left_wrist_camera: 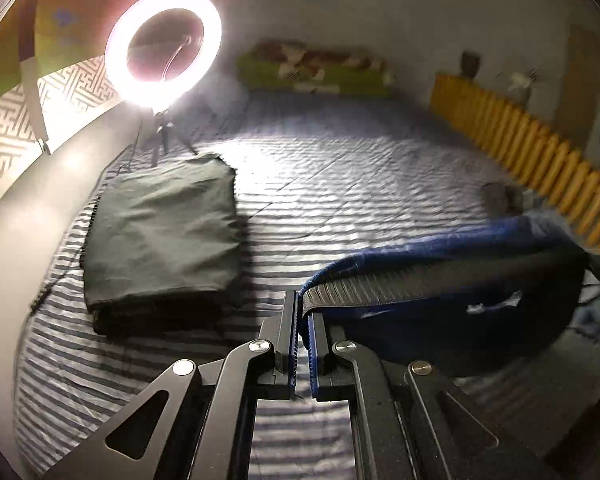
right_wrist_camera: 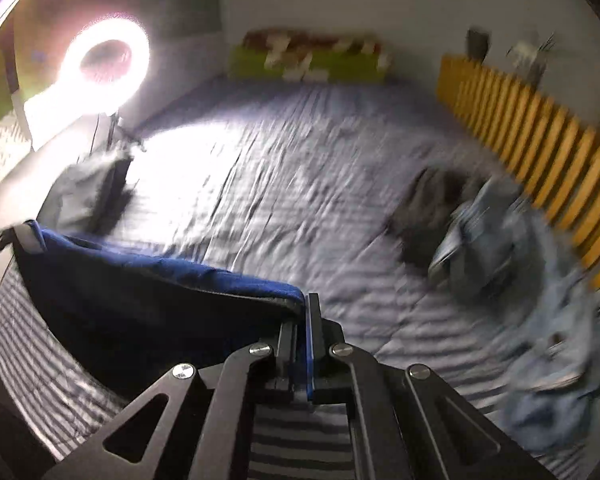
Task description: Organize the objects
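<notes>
- Fingers on our left gripper (left_wrist_camera: 303, 334) are pinched tight on one end of the blue garment (left_wrist_camera: 440, 276); right gripper (right_wrist_camera: 303, 330) clamps the other end, cloth hanging between, lifted off the bed (left_wrist_camera: 340, 184).
- Ribbed hem, soft knit.
- Folded dark cloth (left_wrist_camera: 160, 236) lies flat at left; rumpled clothes pile (right_wrist_camera: 500, 248) sits by the yellow slatted rail (right_wrist_camera: 540, 140); striped middle is open.

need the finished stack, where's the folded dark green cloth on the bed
In the left wrist view the folded dark green cloth lies on the striped bedsheet at the left, just in front of the ring light.
</notes>
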A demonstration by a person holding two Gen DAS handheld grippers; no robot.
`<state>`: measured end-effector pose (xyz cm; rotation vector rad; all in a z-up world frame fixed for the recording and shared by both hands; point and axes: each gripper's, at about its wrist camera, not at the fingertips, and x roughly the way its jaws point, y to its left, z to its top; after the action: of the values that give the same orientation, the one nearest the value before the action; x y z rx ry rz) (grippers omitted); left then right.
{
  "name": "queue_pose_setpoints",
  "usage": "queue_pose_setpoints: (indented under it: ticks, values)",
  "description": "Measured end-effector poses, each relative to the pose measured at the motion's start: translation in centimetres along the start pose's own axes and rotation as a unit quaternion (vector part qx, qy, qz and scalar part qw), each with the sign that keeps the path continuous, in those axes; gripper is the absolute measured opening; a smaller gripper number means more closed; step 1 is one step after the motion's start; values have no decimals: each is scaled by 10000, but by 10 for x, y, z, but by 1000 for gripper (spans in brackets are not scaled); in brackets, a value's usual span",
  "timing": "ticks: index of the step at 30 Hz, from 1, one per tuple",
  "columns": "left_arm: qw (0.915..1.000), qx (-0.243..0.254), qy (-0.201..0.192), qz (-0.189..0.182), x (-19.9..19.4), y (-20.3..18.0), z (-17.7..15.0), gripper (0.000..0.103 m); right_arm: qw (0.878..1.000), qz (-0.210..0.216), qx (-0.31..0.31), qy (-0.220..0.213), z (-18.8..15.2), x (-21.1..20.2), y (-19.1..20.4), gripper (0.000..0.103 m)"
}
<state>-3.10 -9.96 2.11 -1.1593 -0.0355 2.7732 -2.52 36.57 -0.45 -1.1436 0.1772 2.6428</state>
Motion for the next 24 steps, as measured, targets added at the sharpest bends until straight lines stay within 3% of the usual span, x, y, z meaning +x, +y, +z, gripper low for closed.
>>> queue_pose_setpoints:
  ticks: [2,4,6,9,11,13,15,17,24]
  values:
    - [9997,91,213,35,-8,-1,-19,4,9997,9,-218,-139,6,-26,0,3]
    - [9966,471,668,137,-1,-10,-55,4,9986,12,-524,17,-6,-33,9,3]
    - [9909,677,1157,139,13,-16,-91,4,9965,40,-756,367,-32,-24,19,3]
    - [9830,604,1732,43,31,-14,-131,4,9902,126,-974,992,-74,5,32,3]
    - [9785,668,1949,44,36,-15,-150,6,9859,160,-1001,1330,-104,21,35,3]
    - [9760,893,1981,115,33,-19,-164,8,9828,200,-975,1554,-125,29,33,3]
    - [9735,1144,1961,282,27,-26,-170,26,9816,172,-958,1643,-137,31,30,3]
    - [9728,1426,1798,325,17,-37,-170,57,9824,187,-876,1636,-139,28,25,3]
    - [9577,2376,1510,594,22,-77,-169,70,9847,251,-692,1581,-130,26,14,4]
